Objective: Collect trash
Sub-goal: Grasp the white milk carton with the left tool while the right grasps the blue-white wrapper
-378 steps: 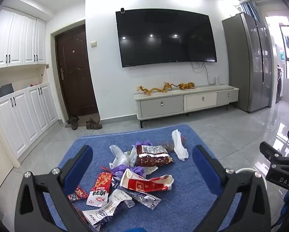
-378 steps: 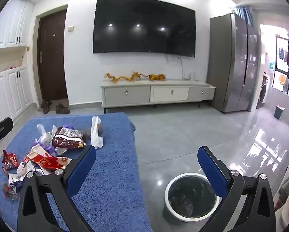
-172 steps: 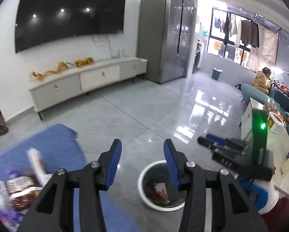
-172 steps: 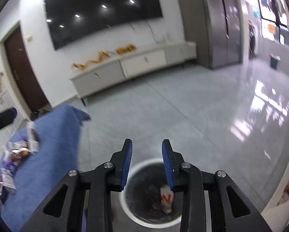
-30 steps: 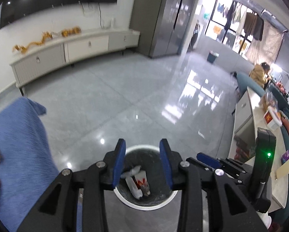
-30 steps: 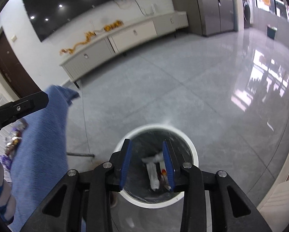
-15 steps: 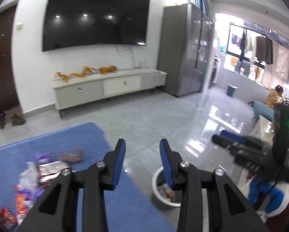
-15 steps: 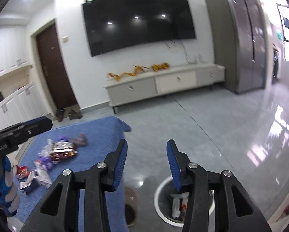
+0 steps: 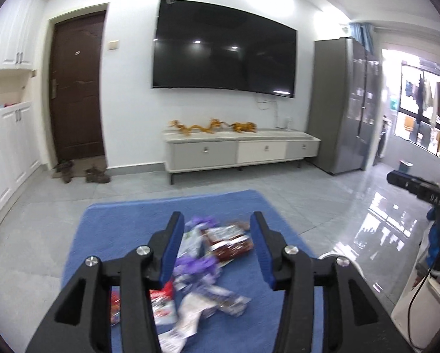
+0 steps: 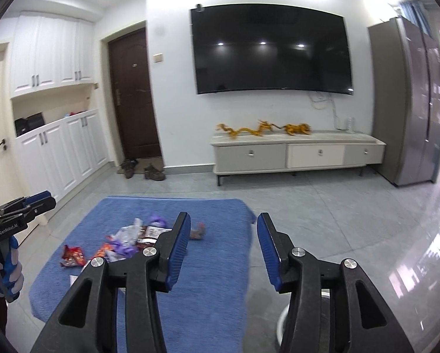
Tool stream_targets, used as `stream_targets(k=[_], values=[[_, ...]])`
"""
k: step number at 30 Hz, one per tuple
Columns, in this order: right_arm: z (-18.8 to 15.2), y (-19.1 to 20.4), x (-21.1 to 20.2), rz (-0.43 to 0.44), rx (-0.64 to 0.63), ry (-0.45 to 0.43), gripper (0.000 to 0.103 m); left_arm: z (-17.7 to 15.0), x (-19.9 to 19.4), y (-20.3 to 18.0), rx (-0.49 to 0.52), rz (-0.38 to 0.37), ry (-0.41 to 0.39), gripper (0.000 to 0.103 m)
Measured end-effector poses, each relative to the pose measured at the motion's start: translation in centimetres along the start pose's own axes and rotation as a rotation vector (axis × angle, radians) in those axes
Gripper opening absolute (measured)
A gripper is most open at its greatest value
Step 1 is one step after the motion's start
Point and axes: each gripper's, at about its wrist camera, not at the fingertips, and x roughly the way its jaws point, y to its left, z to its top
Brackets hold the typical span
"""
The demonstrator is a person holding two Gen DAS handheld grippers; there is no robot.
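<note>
You've swung both grippers off the bin, back toward the wrappers [image 9: 217, 241] on the blue mat [image 10: 220, 264]. Left gripper [image 9: 215, 250] and right gripper [image 10: 222, 250]: jaws opening, empty. Next pickup pending.

The wrappers [image 9: 208, 261] are motion-blurred, their print unreadable; only the bin's white rim [image 10: 281, 328] shows behind a finger.

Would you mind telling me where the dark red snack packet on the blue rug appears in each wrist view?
Left wrist: the dark red snack packet lies low at centre, seen between the open blue fingers.
Right wrist: the packet lies lower left of centre, just left of the left finger.
Shared landmark: the wall television, above the blue rug.
</note>
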Motion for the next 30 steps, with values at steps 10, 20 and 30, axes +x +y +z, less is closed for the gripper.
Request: stream_targets(k=[10,20,30], values=[[-4.0,8.3,7.2,0.164,-0.119,0.219,0.050,-10.5,1.1,5.8,0.013,-0.009,0.149,0.067],[-9.7,15.4,14.4,0.306,-0.223,0.447,0.050,-17.3,5.6,5.2,0.078,-0.099,0.326,0.068],[-12.2,19.9,19.9,0.362,-0.329,0.587,0.046,-17.5,7.4,7.5,0.034,-0.122,0.325,0.074]])
